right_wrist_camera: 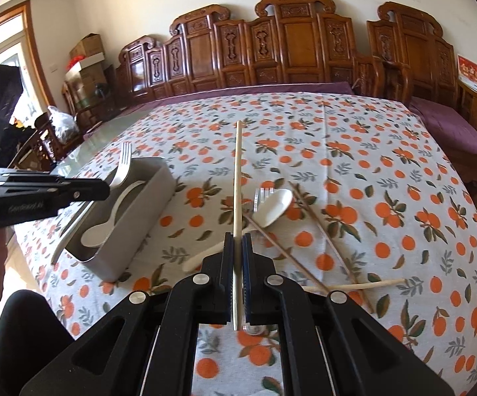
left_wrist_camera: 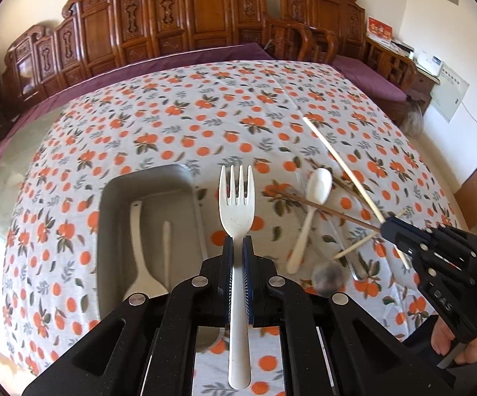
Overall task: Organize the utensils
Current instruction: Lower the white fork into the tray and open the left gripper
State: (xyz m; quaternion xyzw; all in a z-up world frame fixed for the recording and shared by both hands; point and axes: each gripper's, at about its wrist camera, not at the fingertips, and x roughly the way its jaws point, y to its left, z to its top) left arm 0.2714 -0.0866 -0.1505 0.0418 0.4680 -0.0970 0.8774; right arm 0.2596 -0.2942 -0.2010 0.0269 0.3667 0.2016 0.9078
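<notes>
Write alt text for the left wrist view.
The left gripper clamps a white fork, tines forward, beside a grey tray. To the right, the right gripper holds a pale chopstick above a white spoon.

Right gripper (left_wrist_camera: 387,226) body: "DAS" embossed. Left gripper (right_wrist_camera: 106,188): lettering blurred, unreadable.

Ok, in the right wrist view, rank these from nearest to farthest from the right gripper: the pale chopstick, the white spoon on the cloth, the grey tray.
1. Pale chopstick: clamped in the right gripper, pointing ahead.
2. White spoon: on the cloth just ahead, slightly right.
3. Grey tray: off to the left, below the left gripper and its fork.
</notes>
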